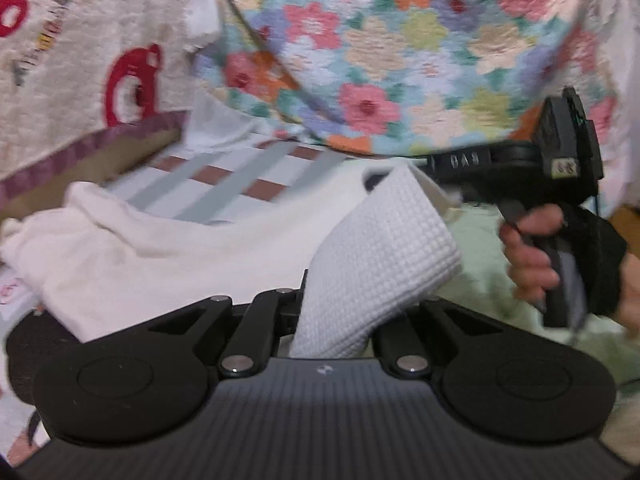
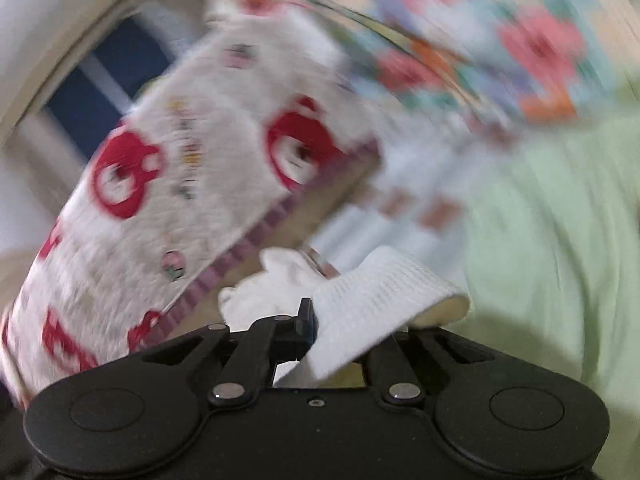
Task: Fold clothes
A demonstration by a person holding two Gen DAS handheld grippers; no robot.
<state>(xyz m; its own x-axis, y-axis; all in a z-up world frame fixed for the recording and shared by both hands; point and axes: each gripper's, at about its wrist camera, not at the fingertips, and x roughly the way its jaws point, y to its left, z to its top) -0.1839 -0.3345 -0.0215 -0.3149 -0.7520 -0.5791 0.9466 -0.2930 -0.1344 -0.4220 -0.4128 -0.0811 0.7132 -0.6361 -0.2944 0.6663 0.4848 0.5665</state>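
A white waffle-weave garment (image 1: 384, 256) rises from my left gripper (image 1: 320, 304), which is shut on its near end; the cloth hides the fingertips. Its far corner runs up to my right gripper (image 1: 420, 166), held level by a person's hand (image 1: 528, 256) at the right. In the right wrist view, which is blurred, my right gripper (image 2: 316, 320) is shut on a fold of the same waffle cloth (image 2: 372, 300), lifted off the bed. A smoother white part of the garment (image 1: 160, 248) trails down to the left onto the bedding.
A floral quilt (image 1: 380, 60) fills the back. At the left lies a cream blanket with red figures (image 1: 80, 60) and a purple-edged border. A checked sheet (image 1: 240, 176) lies under the garment. Pale green bedding (image 1: 480, 248) spreads at the right.
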